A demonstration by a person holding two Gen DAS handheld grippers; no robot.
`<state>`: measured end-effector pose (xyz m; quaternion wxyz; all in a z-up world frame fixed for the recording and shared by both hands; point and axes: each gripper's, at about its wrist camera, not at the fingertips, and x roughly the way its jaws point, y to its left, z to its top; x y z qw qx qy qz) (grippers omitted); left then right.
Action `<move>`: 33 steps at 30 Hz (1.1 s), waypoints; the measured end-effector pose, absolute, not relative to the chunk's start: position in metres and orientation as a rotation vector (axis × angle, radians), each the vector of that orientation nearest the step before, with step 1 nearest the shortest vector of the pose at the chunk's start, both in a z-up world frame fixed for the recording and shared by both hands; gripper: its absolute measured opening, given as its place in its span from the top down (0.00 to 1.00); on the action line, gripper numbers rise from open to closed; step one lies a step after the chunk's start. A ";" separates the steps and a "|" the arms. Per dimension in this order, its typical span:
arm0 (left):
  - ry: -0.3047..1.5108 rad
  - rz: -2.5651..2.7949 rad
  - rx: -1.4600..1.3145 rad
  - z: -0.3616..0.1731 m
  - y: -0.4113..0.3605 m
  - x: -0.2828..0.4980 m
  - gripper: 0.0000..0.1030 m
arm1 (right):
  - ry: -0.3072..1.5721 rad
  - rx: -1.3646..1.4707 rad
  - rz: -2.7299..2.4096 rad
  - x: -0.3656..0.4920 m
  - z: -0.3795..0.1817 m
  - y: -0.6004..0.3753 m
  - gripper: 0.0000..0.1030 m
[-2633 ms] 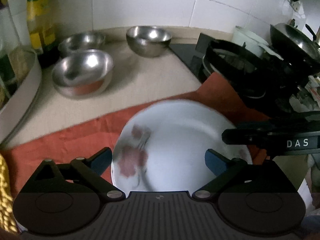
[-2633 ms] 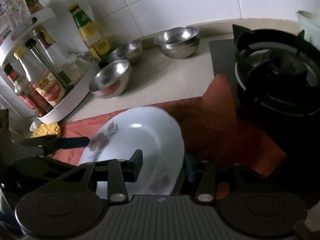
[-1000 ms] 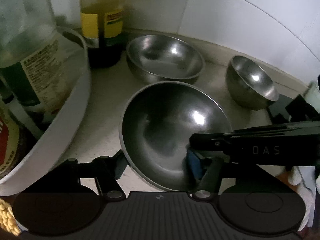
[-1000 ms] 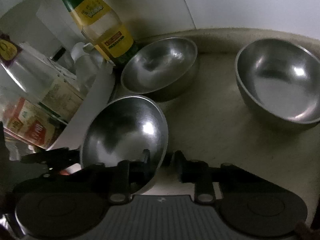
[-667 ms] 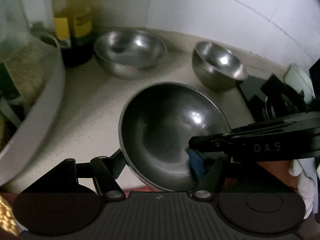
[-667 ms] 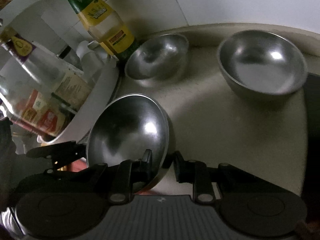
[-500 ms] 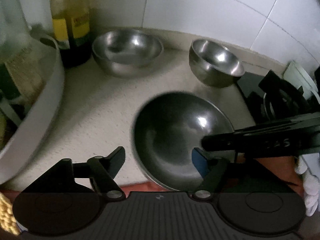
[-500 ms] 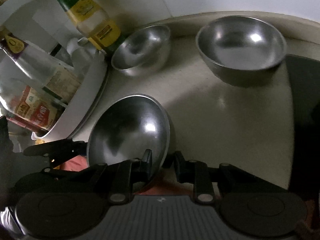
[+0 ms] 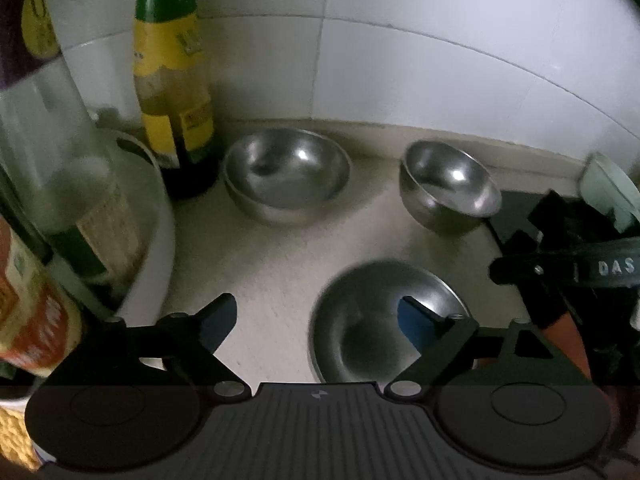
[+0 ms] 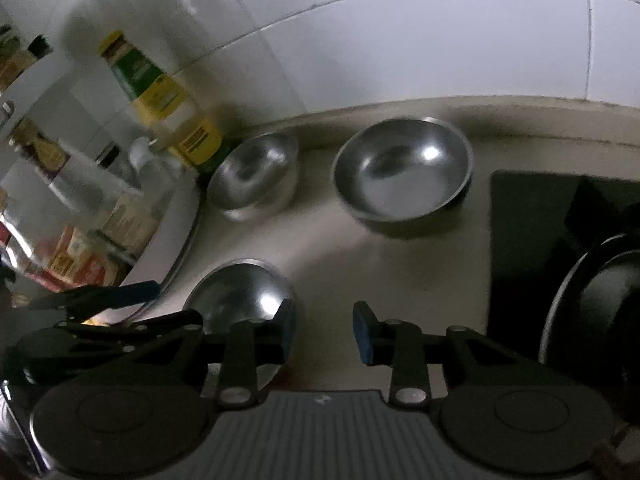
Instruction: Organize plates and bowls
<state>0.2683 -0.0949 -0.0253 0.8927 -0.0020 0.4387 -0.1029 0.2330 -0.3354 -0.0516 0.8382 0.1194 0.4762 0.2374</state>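
**Near bowl let go on the counter, both jaws spreading**

The left hand-held gripper (image 9: 316,318) has just been opening & stands released; the near steel bowl (image 9: 360,320) sits on the counter (image 9: 280,256), partly behind its right finger, pads not pressing it. The right hand-held gripper (image 10: 323,328) has also just been opening; its left finger overlaps the bowl's rim in view, the gap between the jaws holds only counter, so it reads as released. Two more bowls stand apart nr the wall: the left bowl (image 9: 286,174) by the oil bottle (image 9: 172,80), the right bowl (image 9: 450,182) by the stove (image 10: 560,220).

Done well, the step likely wants both grippers lifted straight clear so no finger drags the rim, then a check the bowl sits flat.

Hard to tell: whether the right gripper's finger touches the rim; the bowl's near edge is hidden by gripper bodies; rack (image 10: 120,216) labels blurred; no plate in view
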 end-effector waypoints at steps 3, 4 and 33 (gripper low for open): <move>0.913 -0.189 -0.019 -0.021 -0.094 0.282 0.09 | 1.002 0.256 0.501 0.241 -0.048 -0.335 0.69; 0.912 -0.183 -0.016 -0.020 -0.095 0.286 0.08 | 0.998 0.257 0.504 0.244 -0.047 -0.334 0.69; 0.953 -0.004 -0.153 -0.052 -0.087 0.376 0.05 | 0.969 0.168 0.611 0.373 -0.048 -0.241 0.67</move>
